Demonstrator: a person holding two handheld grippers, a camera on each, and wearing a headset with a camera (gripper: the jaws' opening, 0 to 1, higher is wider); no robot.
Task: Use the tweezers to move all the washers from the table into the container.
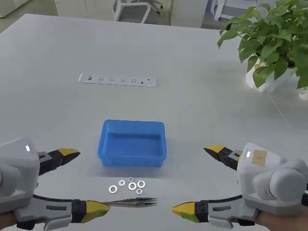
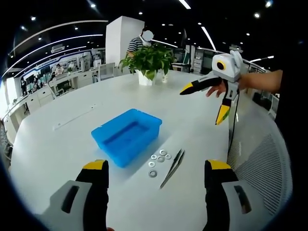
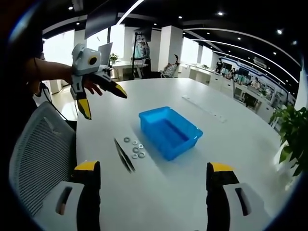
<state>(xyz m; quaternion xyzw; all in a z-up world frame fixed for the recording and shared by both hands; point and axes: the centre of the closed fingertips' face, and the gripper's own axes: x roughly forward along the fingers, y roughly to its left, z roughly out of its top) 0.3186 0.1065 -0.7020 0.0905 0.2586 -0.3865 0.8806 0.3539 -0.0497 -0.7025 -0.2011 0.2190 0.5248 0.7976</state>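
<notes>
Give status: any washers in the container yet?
Done: nothing; the blue container looks empty. In hand: nothing; left gripper and right gripper are open, tweezers lie on the table. Remaining: grasp tweezers, move the washers clustered before the container.

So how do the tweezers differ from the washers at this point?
The tweezers are one long thin tool; the washers are several small flat rings. The tweezers lie nearest the person, the washers in a loose cluster between them and the blue container. Both look metallic and rest on the table, outside the container, held by nothing.
</notes>
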